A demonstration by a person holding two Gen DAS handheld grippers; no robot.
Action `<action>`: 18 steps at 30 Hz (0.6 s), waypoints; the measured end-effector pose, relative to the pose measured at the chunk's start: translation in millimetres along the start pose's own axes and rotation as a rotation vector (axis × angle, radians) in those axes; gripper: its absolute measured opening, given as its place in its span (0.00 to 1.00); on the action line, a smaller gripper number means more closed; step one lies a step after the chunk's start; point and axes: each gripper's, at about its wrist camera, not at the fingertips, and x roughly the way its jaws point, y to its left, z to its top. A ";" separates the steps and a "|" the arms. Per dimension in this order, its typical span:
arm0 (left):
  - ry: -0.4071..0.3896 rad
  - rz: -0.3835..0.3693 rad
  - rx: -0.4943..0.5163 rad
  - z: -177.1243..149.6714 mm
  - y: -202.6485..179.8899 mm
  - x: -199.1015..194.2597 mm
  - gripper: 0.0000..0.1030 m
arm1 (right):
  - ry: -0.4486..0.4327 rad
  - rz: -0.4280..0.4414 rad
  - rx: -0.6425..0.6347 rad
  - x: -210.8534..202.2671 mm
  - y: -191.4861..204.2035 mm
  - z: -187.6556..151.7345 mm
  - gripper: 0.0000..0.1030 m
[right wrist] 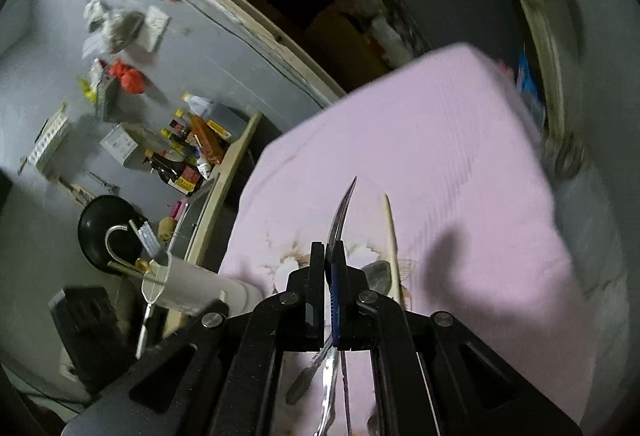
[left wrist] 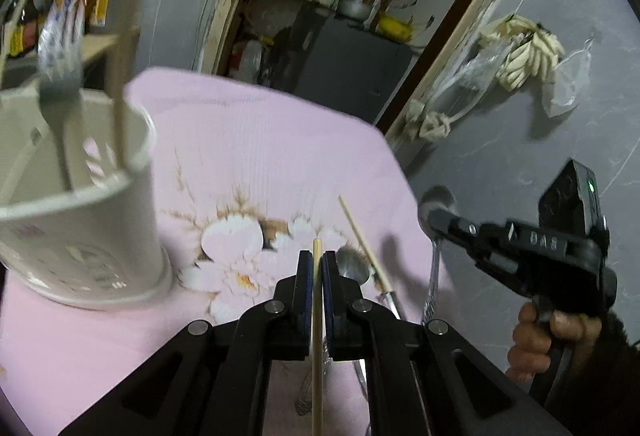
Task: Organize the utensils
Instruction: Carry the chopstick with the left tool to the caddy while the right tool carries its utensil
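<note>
Left gripper point(left wrist: 317, 268) clamps slim wooden chopstick point(left wrist: 317, 336); right gripper point(right wrist: 330, 256) pinches curved steel spoon point(right wrist: 343, 212) (pink cloth point(right wrist: 460, 156) below)

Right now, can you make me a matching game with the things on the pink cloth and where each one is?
Things:
1. chopstick
2. spoon
3. fork
4. other chopstick

Places:
A. standing in the white holder
B. lying loose on the pink cloth
C. pinched in the left gripper
D. pinched in the right gripper

Pairs: 1-C, 2-D, 3-A, 4-B
</note>
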 end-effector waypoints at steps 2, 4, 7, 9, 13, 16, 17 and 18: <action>-0.038 -0.005 0.006 7.9 -0.9 -18.0 0.05 | -0.034 -0.002 -0.024 -16.8 3.2 7.1 0.03; -0.067 -0.010 0.003 15.2 2.8 -32.3 0.05 | -0.078 0.001 -0.052 -30.7 17.1 10.8 0.03; -0.127 -0.013 -0.013 30.3 8.6 -58.3 0.05 | -0.136 0.011 -0.102 -45.4 44.7 17.7 0.03; -0.156 -0.020 -0.025 39.1 15.4 -73.2 0.05 | -0.173 0.024 -0.139 -51.5 70.3 23.3 0.03; -0.208 -0.016 -0.021 60.6 29.9 -103.1 0.05 | -0.241 0.062 -0.197 -58.3 119.4 30.8 0.03; -0.260 -0.005 0.004 77.9 41.0 -127.0 0.05 | -0.291 0.106 -0.253 -60.1 156.5 34.3 0.03; -0.279 -0.001 0.008 84.7 48.0 -135.4 0.05 | -0.305 0.121 -0.269 -59.1 168.3 36.0 0.03; -0.300 0.002 0.008 91.7 56.2 -143.3 0.05 | -0.321 0.139 -0.282 -58.2 179.6 37.8 0.03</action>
